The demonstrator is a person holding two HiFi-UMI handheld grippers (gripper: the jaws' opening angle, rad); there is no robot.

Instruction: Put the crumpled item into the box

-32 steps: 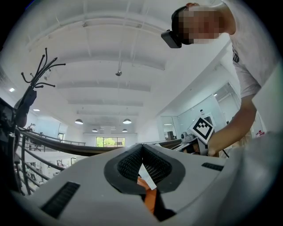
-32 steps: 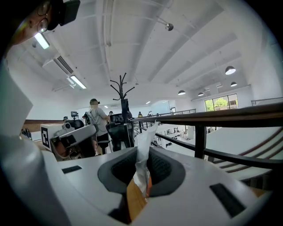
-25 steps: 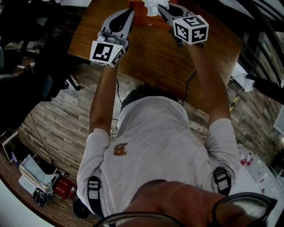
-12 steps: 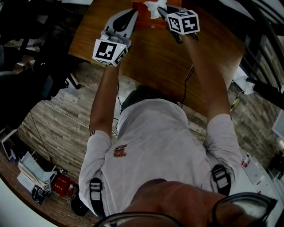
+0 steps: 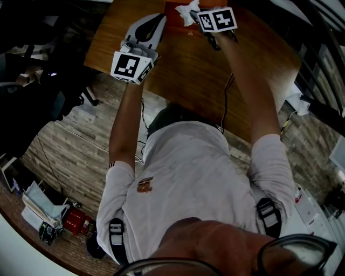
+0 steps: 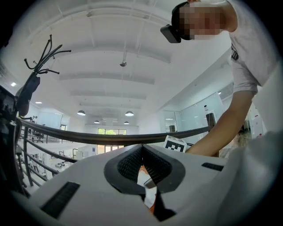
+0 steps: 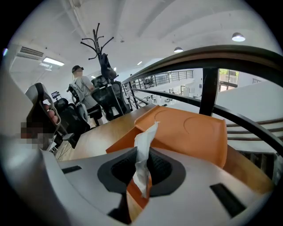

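Observation:
A white crumpled paper (image 5: 186, 11) is pinched in my right gripper (image 5: 195, 14), which is shut on it at the near rim of the orange box (image 5: 173, 19), at the far edge of the wooden table (image 5: 183, 70). In the right gripper view the crumpled paper (image 7: 142, 154) stands up between the jaws, with the open orange box (image 7: 190, 132) right behind it. My left gripper (image 5: 158, 18) hovers just left of the box, jaws together and nothing in them. In the left gripper view the left gripper (image 6: 142, 148) points upward at the ceiling.
A black railing (image 7: 208, 57) runs just beyond the table's far edge. A cable (image 5: 230, 91) hangs over the table's near edge. Office chairs (image 7: 106, 101) and a person (image 7: 81, 88) stand to the left of the table, with a coat stand (image 7: 102, 53) behind.
My right gripper has carried the paper left and farther away, to the box's rim. The left gripper has barely shifted.

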